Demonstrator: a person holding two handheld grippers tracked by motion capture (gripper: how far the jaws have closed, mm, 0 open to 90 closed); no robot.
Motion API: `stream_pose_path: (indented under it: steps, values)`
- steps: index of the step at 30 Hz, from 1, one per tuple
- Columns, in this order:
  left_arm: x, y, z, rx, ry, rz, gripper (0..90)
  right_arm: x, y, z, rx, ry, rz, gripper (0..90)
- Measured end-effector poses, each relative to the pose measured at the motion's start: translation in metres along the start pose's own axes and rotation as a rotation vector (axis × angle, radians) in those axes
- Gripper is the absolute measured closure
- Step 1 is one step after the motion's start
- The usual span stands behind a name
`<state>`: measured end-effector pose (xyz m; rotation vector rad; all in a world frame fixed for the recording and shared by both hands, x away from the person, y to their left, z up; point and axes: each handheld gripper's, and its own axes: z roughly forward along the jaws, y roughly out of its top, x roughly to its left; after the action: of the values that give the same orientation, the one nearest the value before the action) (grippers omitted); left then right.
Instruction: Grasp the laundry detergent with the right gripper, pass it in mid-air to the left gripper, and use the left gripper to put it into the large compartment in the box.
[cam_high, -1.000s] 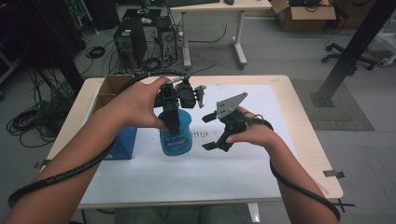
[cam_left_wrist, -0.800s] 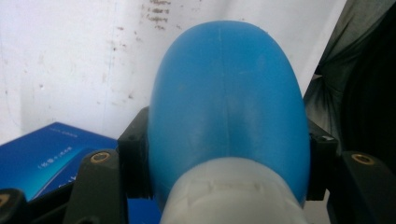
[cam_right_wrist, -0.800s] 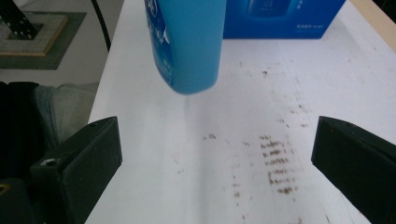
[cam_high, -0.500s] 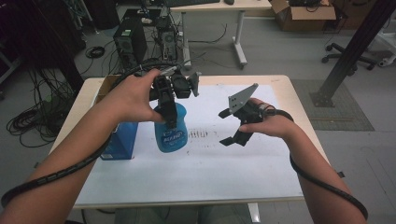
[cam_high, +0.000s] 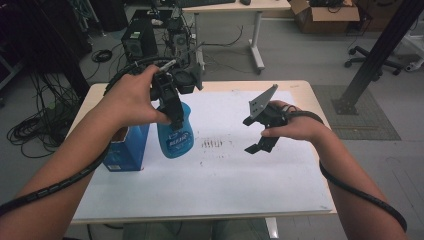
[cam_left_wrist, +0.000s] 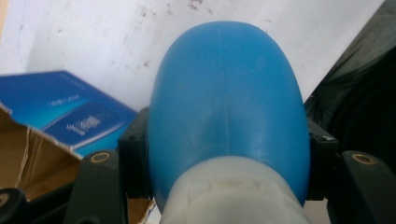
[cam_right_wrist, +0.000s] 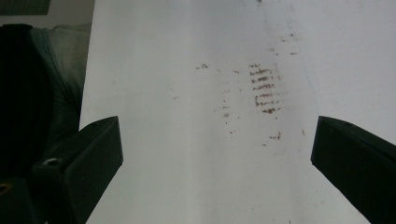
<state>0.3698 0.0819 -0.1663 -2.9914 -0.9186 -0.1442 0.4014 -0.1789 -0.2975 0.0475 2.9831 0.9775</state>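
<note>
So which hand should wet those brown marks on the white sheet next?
Left, probably: the left gripper is already shut on the blue spray bottle, beside the brown marks. The right gripper hangs open and empty above the white sheet.

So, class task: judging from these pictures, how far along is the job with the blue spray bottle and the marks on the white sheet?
Done: the left gripper has clamped the blue spray bottle near its neck, beside the blue box. In hand: the bottle is held at the sheet's left. Left: the brown marks remain on the white sheet, apparently unsprayed and unwiped; the right gripper is open, empty.
</note>
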Motion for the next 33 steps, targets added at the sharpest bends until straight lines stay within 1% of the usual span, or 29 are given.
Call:
stream_pose_path:
  steps: [2,5,6,8,12,13,15,16,18,21,22,29,33]
  values:
    - [0.004,-0.003,-0.002,-0.001,0.001,-0.030,37.8,-0.002,0.001,-0.001,0.024,0.009,0.003,2.3]
    - [0.011,-0.008,-0.008,-0.008,0.000,-0.097,37.8,-0.005,0.001,-0.001,0.057,0.016,0.000,2.4]
    - [0.013,-0.010,-0.009,-0.010,-0.001,-0.113,37.8,-0.007,0.001,-0.001,0.071,0.019,0.000,2.5]
    - [0.020,-0.013,-0.014,-0.020,-0.002,-0.154,37.8,-0.008,0.000,-0.001,0.089,0.021,0.004,2.5]
    - [0.030,-0.018,-0.023,-0.022,-0.001,-0.230,37.9,-0.011,-0.001,-0.001,0.120,0.032,0.012,2.5]
    - [0.032,-0.019,-0.025,-0.017,-0.003,-0.245,37.8,-0.012,-0.002,-0.001,0.133,0.046,0.013,2.7]
    - [0.039,-0.022,-0.030,-0.024,-0.006,-0.310,37.8,-0.014,-0.003,0.000,0.142,0.058,0.014,3.1]
    - [0.043,-0.023,-0.033,-0.019,-0.009,-0.335,37.8,-0.015,-0.004,0.000,0.150,0.056,0.017,2.6]
    - [0.050,-0.026,-0.038,-0.012,-0.007,-0.370,37.8,-0.016,-0.005,0.000,0.153,0.064,0.020,3.2]
    - [0.060,-0.031,-0.045,-0.015,0.004,-0.424,37.8,-0.018,-0.006,-0.001,0.164,0.068,0.030,3.1]
    - [0.064,-0.033,-0.048,-0.020,0.005,-0.453,37.8,-0.019,-0.006,-0.001,0.163,0.069,0.028,3.0]
    - [0.086,-0.047,-0.064,-0.022,0.000,-0.564,37.8,-0.023,-0.006,-0.004,0.165,0.074,0.031,2.9]
    - [0.094,-0.054,-0.075,-0.028,0.015,-0.618,37.8,-0.024,-0.006,-0.003,0.172,0.081,0.037,2.8]
